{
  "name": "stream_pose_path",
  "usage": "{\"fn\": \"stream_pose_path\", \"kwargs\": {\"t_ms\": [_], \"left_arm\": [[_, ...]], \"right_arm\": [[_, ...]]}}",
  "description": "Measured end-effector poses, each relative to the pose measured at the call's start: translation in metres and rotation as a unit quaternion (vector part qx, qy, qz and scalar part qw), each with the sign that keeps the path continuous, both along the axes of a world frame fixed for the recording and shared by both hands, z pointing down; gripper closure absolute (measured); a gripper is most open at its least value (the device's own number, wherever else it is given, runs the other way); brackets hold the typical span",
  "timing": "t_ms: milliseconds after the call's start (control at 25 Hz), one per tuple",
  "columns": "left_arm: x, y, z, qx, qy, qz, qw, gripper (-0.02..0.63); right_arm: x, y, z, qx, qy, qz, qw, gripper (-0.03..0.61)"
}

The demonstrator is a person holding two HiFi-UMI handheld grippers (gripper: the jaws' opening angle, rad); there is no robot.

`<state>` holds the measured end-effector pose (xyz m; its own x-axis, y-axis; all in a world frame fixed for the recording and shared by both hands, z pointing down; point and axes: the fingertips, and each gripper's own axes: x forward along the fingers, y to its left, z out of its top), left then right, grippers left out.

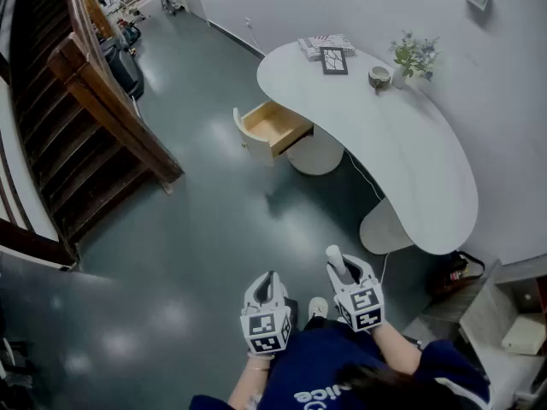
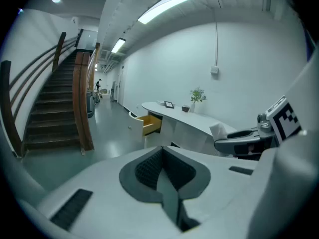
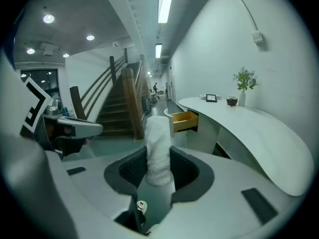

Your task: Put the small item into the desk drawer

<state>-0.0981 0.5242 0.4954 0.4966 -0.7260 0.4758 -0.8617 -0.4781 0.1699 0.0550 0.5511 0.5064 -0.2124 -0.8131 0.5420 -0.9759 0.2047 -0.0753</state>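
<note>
My right gripper (image 1: 344,272) is shut on a small white rolled item (image 3: 158,146), which sticks up out of its jaws (image 1: 336,258). My left gripper (image 1: 267,284) hangs beside it, shut with nothing between its jaws (image 2: 162,171). Both are held low in front of the person, well short of the desk. The curved white desk (image 1: 402,143) stands ahead on the right. Its wooden drawer (image 1: 272,126) is pulled open at the near left end and looks empty; it also shows in the left gripper view (image 2: 149,124) and the right gripper view (image 3: 185,120).
On the desk's far end sit a picture frame (image 1: 333,60), a stack of papers (image 1: 314,44), a small bowl (image 1: 379,76) and a potted plant (image 1: 412,55). A wooden staircase (image 1: 77,118) rises on the left. Grey floor (image 1: 214,229) lies between me and the drawer.
</note>
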Motion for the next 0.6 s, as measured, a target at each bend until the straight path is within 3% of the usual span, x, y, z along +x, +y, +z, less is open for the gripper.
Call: {"fn": "stream_pose_path", "kwargs": {"t_ms": [320, 600], "left_arm": [[-0.018, -0.036, -0.004, 0.009, 0.007, 0.018, 0.9998, 0.611], [-0.038, -0.076, -0.003, 0.014, 0.013, 0.038, 0.9991, 0.611]], "right_arm": [[-0.025, -0.022, 0.000, -0.004, 0.006, 0.006, 1.000, 0.439], [-0.041, -0.061, -0.007, 0.011, -0.003, 0.042, 0.999, 0.439]]}}
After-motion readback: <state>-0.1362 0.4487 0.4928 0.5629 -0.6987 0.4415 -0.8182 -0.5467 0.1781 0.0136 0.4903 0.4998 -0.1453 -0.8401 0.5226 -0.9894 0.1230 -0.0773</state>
